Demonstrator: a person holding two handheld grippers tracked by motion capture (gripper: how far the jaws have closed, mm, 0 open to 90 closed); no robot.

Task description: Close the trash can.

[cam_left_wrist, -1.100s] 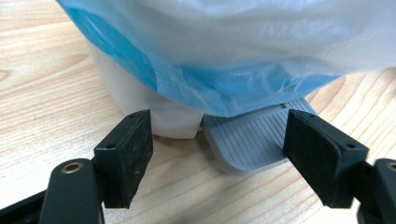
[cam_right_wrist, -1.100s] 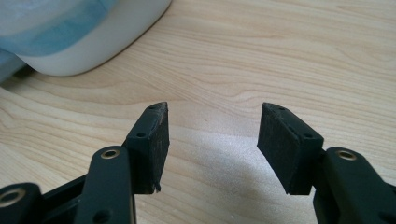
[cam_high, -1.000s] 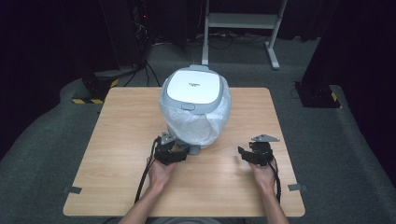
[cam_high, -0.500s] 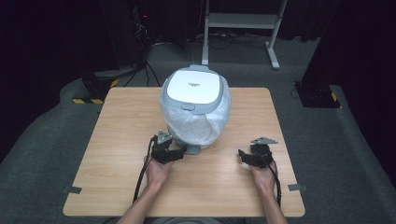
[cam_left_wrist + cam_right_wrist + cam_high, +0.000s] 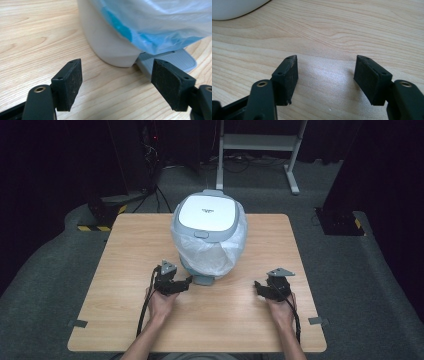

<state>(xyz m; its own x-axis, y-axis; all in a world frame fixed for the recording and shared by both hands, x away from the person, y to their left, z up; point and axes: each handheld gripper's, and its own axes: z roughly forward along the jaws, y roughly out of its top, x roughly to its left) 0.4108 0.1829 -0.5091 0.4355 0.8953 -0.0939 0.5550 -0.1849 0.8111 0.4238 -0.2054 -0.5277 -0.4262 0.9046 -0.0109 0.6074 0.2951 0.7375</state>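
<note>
A white pedal bin (image 5: 207,235) with a grey-rimmed lid stands mid-table, lined with a translucent plastic bag (image 5: 215,252). Its grey pedal (image 5: 202,280) sticks out at the front. My left gripper (image 5: 186,281) lies low on the table just left of the pedal and is open. In the left gripper view the bin's base (image 5: 110,42), the bluish bag (image 5: 155,22) and the pedal (image 5: 172,58) sit beyond my left gripper (image 5: 117,82), with nothing between the pads. My right gripper (image 5: 259,286) rests right of the bin. Its jaws have just been opening, and my right gripper (image 5: 327,80) has only bare wood between its fingers.
The wooden table (image 5: 125,265) has bare wood on both sides of the bin and along the front edge. A person's hands hold both grippers from the near side. Dark floor, cables and a white stand (image 5: 255,142) lie beyond the table.
The left hand has drifted a little to the left, away from the bin's base. The right hand has kept its place.
</note>
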